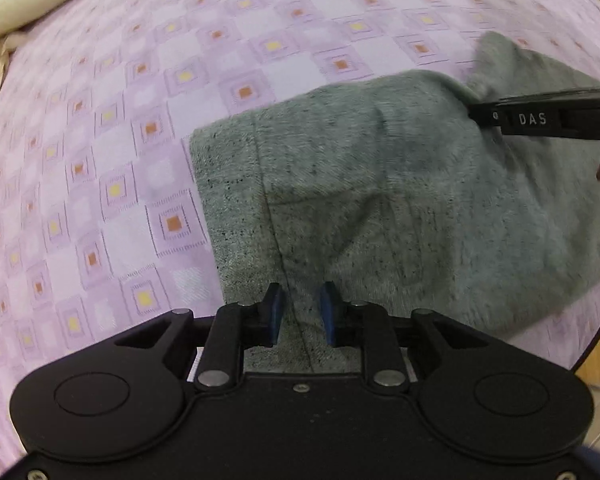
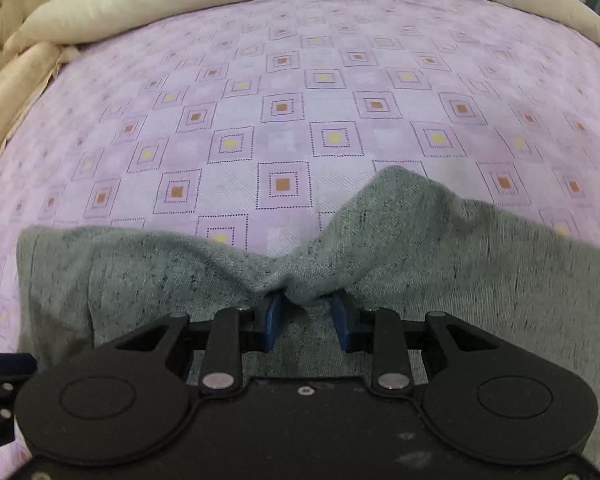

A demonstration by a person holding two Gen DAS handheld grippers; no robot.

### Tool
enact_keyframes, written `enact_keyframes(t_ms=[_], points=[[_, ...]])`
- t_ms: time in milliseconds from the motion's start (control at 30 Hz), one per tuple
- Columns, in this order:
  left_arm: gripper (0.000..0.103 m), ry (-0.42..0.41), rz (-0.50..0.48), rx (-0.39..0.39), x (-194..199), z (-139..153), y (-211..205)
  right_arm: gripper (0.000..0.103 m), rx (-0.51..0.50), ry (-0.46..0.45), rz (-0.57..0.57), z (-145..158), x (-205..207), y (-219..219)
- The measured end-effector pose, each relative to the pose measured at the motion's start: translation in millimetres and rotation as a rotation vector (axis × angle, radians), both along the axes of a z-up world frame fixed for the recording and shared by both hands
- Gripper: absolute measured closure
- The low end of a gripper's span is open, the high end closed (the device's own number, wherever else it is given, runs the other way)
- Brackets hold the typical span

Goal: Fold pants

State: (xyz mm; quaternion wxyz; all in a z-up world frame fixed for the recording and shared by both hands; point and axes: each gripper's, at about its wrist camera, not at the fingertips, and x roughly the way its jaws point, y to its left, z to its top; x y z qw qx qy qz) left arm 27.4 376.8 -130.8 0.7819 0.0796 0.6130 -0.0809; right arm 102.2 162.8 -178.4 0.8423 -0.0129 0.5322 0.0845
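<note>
We are mid-fold: grey pants (image 2: 440, 264) lie on the bed (image 2: 300, 80) at 6 o'clock, right gripper (image 2: 306, 306) jaws pinching a bunched edge, left gripper (image 1: 300, 306) jaws open above them, needing a grip next
</note>
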Motion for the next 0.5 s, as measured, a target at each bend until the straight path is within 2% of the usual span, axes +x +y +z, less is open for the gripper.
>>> enact_keyframes(t_ms=[67,167,333,433,500], points=[[0.074,-0.03,-0.006,-0.015,2,15,4,0.073,0.014,-0.021,0.007,11,-6,-4],[0.074,-0.083,-0.002,-0.012,11,32,10,0.072,0.052,-0.118,-0.052,30,-23,-18],[0.074,-0.109,0.012,-0.046,34,47,11,0.071,0.005,-0.016,0.0,-1,5,-6],[0.074,-0.148,0.013,-0.04,47,47,5,0.07,0.006,-0.019,0.005,-2,18,-5],[0.074,-0.134,0.017,-0.034,54,38,-1,0.071,0.026,-0.033,-0.001,7,13,-10]])
